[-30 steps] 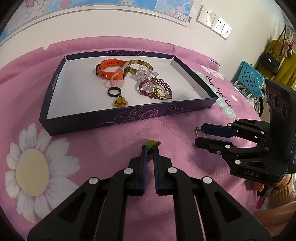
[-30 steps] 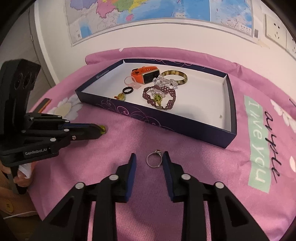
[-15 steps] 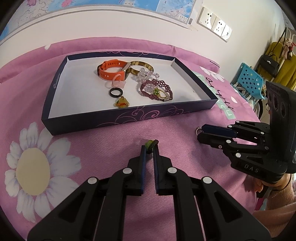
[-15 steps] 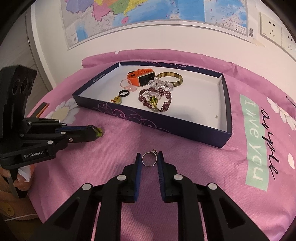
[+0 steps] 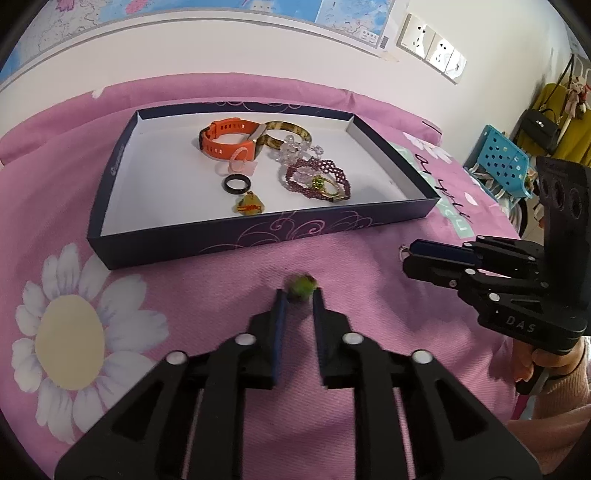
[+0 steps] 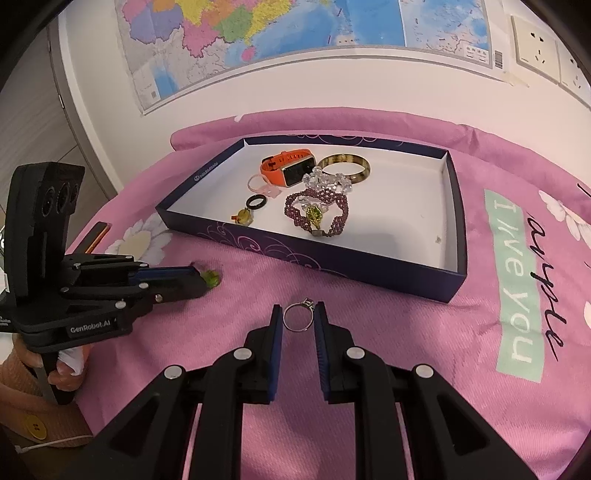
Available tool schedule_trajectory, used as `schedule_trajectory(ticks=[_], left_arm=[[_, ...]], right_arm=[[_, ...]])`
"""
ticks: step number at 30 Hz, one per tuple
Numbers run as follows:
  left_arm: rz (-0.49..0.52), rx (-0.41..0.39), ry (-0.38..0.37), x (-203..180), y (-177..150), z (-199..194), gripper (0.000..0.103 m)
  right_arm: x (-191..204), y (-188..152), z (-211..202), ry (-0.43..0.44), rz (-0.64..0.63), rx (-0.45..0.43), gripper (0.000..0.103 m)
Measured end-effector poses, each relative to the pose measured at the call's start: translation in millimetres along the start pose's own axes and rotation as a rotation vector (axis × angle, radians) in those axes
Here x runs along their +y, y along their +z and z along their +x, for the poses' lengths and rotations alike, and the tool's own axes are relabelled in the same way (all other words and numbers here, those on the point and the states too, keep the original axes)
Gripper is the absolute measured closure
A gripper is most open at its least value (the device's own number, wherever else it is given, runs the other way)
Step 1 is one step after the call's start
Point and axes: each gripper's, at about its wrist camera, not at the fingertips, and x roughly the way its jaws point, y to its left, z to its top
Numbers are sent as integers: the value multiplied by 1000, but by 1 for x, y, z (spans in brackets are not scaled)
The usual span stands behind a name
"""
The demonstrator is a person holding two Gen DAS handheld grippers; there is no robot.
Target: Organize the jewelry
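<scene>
Lying on the pink cloth (image 6: pixel 388 354) just in front of the dark box (image 6: pixel 332 266), a thin silver ring (image 6: pixel 298 316) stands between the tips of the right gripper (image 6: pixel 298 318), whose pads close narrowly on its two sides and hold it. To the left of the box's near corner, the left gripper (image 5: pixel 298 295) has just been opening; its jaws now stand a little apart, with a small green piece (image 5: pixel 302 285), blurred, at the tips, and whether the pads still press on it cannot be told. In the right wrist view that green piece (image 6: pixel 210 277) shows at the end of the left gripper (image 6: pixel 201 280), whose body reads "GenRobot.AI". The right gripper (image 5: pixel 406 258), seen from the left wrist, carries the letters "DAS".

Inside the box, on its white floor, lie an orange watch (image 6: pixel 290 170), a brownish bangle (image 6: pixel 344 168) beside it, a clear bead cluster (image 6: pixel 327 181), a purple beaded bracelet (image 6: pixel 317 212) with a green stone, a pale pink ring (image 6: pixel 258 184), a black ring (image 6: pixel 255 202) and a yellow pendant (image 6: pixel 243 217). Right of the box the cloth has a green band reading "I love you". A coloured map (image 6: pixel 295 33) hangs on the wall behind the box, with white sockets (image 6: pixel 532 46) to its right
</scene>
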Motion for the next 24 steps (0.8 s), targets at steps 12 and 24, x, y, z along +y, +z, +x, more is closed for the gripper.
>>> schedule_trajectory(ticks=[12,24], left_arm=[[37,-1,42,-7,7,9,78],[40,-6,70,-10,6,7,88]], right_arm=[[1,1,3,18,2,0,88],[2,5,1,19,0,-11,88]])
